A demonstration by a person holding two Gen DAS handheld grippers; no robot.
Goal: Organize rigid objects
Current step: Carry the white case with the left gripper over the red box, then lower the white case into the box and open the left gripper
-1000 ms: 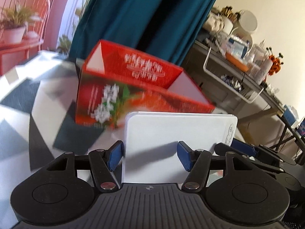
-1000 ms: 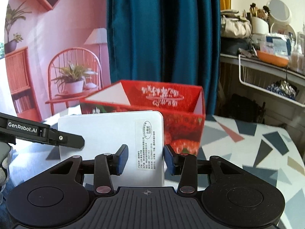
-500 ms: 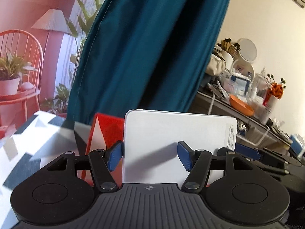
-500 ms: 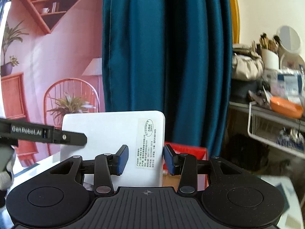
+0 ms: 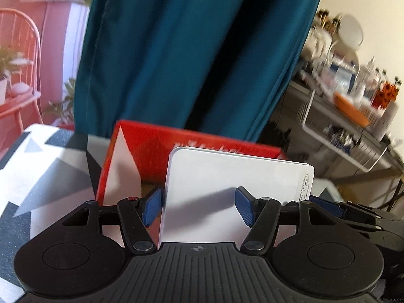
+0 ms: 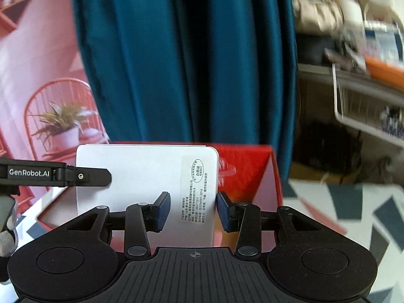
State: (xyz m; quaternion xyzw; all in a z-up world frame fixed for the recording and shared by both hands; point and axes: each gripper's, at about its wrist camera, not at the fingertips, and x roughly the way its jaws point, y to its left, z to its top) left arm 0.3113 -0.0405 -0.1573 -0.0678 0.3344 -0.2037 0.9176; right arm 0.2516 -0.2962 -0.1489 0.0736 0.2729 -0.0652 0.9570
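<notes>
Both claws grip the same flat white rectangular box (image 5: 227,197), one at each end. Starting at the left, the left gripper (image 5: 199,208) has its blue-padded fingers (image 5: 151,209) set across the box's left end; the left pad presses the box's left edge while the right pad (image 5: 243,209) lies against the white face, casting a shadow on it. From the right wrist camera this same gripper shows as a black finger (image 6: 85,176) marked "GenRobot.AI", overlapping the box's upper left corner. The box stands upright on edge, its rounded corners uppermost, in front of an open red cardboard carton (image 5: 156,146) with white inner flaps, and its top edge sits about level with the carton's rear wall (whether its bottom edge is inside the carton cannot be told). Further right, the right gripper (image 6: 193,212) clamps the box's right end, its pads (image 6: 161,210) closing on either side of a printed label (image 6: 195,189) with black characters and an oval stamp. The carton rests on a tabletop (image 6: 353,209) patterned with grey, dark and white triangles. Behind hangs a teal curtain (image 6: 181,58), with a pink wall mural of a chair and potted plant (image 6: 60,126) to its left, and a cluttered grey shelf (image 5: 353,116) to its right, blurred.
</notes>
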